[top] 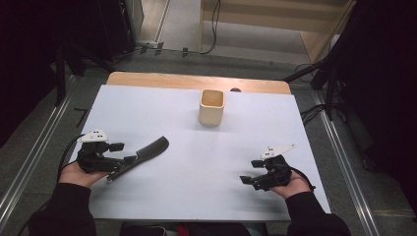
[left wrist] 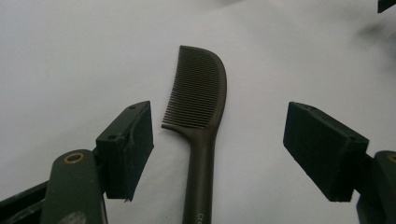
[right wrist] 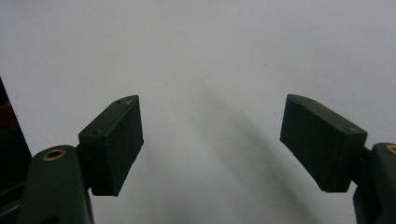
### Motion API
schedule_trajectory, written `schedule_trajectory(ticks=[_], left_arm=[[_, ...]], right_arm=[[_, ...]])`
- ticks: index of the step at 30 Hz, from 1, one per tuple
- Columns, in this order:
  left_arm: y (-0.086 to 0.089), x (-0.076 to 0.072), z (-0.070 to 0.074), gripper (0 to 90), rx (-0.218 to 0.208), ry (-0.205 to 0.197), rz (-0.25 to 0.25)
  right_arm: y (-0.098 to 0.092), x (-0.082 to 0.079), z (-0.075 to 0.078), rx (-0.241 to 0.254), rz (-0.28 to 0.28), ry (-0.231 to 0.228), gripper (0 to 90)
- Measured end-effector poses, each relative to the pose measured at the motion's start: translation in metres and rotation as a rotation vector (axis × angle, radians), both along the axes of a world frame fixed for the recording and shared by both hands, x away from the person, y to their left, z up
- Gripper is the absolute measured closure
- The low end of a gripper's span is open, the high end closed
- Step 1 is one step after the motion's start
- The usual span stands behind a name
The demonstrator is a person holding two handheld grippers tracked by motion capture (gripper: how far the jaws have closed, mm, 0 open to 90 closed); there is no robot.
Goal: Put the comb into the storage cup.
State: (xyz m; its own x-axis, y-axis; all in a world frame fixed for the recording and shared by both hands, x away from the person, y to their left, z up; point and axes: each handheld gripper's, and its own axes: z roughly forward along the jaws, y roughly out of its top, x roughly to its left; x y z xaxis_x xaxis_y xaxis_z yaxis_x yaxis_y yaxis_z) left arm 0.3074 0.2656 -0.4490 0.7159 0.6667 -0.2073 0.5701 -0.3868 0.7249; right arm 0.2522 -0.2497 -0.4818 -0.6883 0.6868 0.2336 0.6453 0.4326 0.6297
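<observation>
The work looks barely begun. The dark comb (top: 142, 155) lies flat on the white tabletop (top: 196, 167), at about seven o'clock from the cream square cup (top: 212, 106) and well apart from it. The left claw (left wrist: 218, 140) has its jaws spread wide on either side of the comb's handle, not touching it, so the grasp is not yet made. The right claw (right wrist: 210, 140) stands spread and empty over bare tabletop at about four o'clock. Gripping, lifting and placing remain.

Matt dark plastic comb (left wrist: 201, 116); smooth white tabletop (left wrist: 70, 56).
</observation>
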Motion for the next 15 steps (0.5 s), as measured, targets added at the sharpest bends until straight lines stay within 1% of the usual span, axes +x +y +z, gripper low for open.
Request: schedule_trajectory(ticks=[4, 9, 14, 15], left_arm=[[0.002, 0.001, -0.003, 24.9, 0.005, 0.013, 0.004], [0.001, 0.001, -0.01, 25.1, 0.017, 0.028, -0.008], [0.0, 0.001, -0.015, 25.1, 0.032, 0.035, -0.014], [0.0, 0.001, -0.016, 25.1, 0.028, 0.036, -0.012]], right_arm=[[0.0, 0.0, 0.0, -0.001, 0.002, 0.001, 19.6], [0.0, 0.0, 0.0, 0.0, 0.001, 0.002, 19.6], [0.0, 0.0, 0.0, 0.001, 0.003, 0.0, 19.6], [0.0, 0.0, 0.0, 0.001, 0.005, -0.001, 19.6]])
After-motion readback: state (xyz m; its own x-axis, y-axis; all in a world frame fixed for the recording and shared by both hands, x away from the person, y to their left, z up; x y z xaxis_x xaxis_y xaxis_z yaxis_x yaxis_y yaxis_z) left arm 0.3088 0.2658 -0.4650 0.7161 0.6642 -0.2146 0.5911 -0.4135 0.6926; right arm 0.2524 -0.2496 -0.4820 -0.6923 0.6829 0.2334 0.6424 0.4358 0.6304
